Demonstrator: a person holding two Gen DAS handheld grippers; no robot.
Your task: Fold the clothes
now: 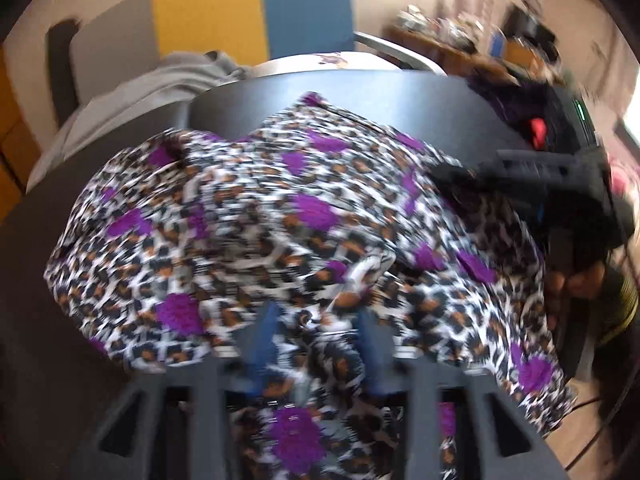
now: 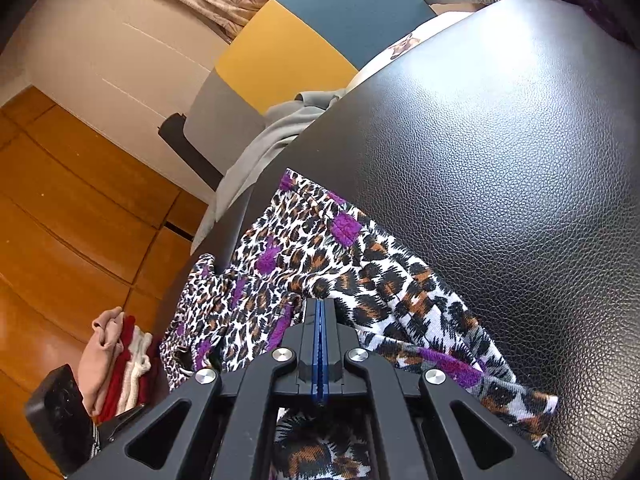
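Right wrist view: right hand-held gripper (image 2: 320, 304) pinches the leopard-print garment (image 2: 304, 256) at its fingertips.

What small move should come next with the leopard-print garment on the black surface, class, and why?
Probably draw the two grippers apart to pull the cloth flat. The right gripper is shut on the leopard-print garment, the left gripper has bunched fabric between its fingers, and the garment lies rumpled on the black surface, part hanging off its edge.
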